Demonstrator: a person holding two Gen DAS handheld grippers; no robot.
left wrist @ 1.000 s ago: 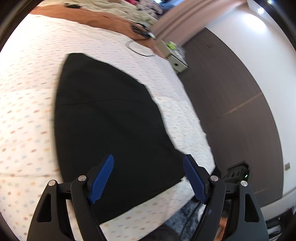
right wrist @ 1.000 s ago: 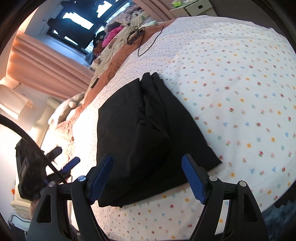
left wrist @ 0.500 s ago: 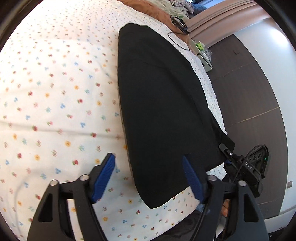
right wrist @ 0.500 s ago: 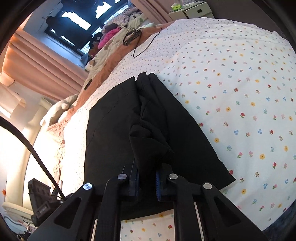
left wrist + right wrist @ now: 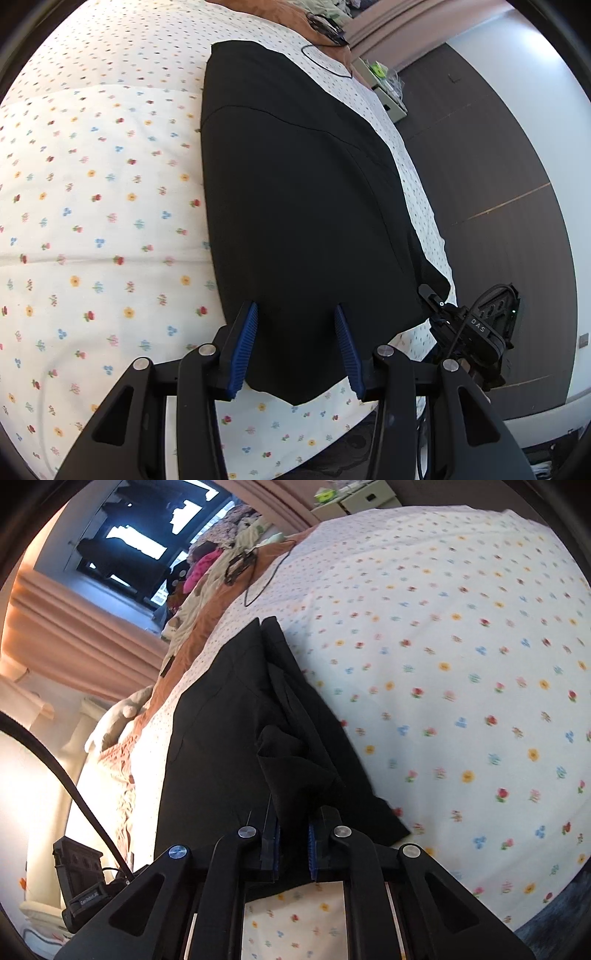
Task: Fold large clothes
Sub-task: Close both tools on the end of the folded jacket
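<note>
My right gripper is clamped on a bunched fold of the limp black garment at the bed's near edge, my left gripper closing, jaws apart around its near corner, which I'd pinch.

A: The garment?
B: Plain black, on a white sheet dotted with red, yellow and blue flowers.
A: The pads?
B: Blue, on black grippers.
</note>
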